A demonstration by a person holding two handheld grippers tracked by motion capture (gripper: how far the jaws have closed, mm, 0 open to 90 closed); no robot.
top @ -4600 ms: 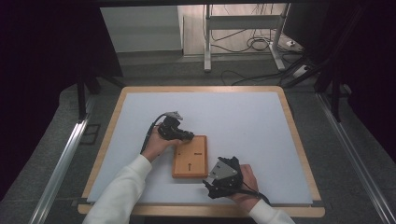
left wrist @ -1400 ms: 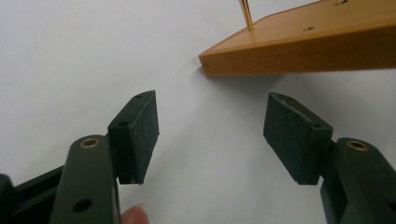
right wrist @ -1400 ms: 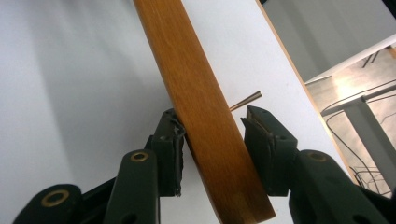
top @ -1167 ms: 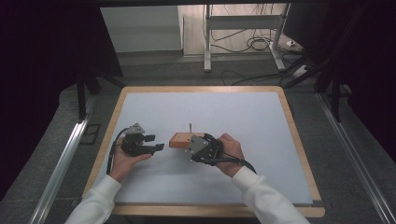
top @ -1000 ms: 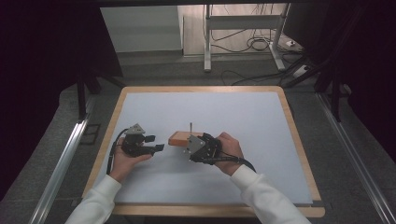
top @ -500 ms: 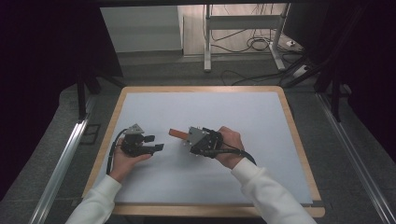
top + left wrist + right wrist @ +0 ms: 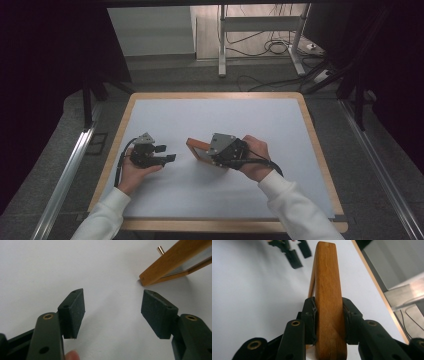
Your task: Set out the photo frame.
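While the right gripper (image 7: pixel 329 322) clamps the flat brown wooden board (image 7: pixel 328 297), keep it steady toward the open left gripper (image 7: pixel 112 312) at 9 o'clock.

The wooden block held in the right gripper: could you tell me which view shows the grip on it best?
The right gripper view: both pads press the wooden block from either side. The high view shows the block tilted at the right gripper; the left gripper view catches one end and a small metal pin.

High view overhead, gripper views close, sharing table (image 7: pixel 280 115)
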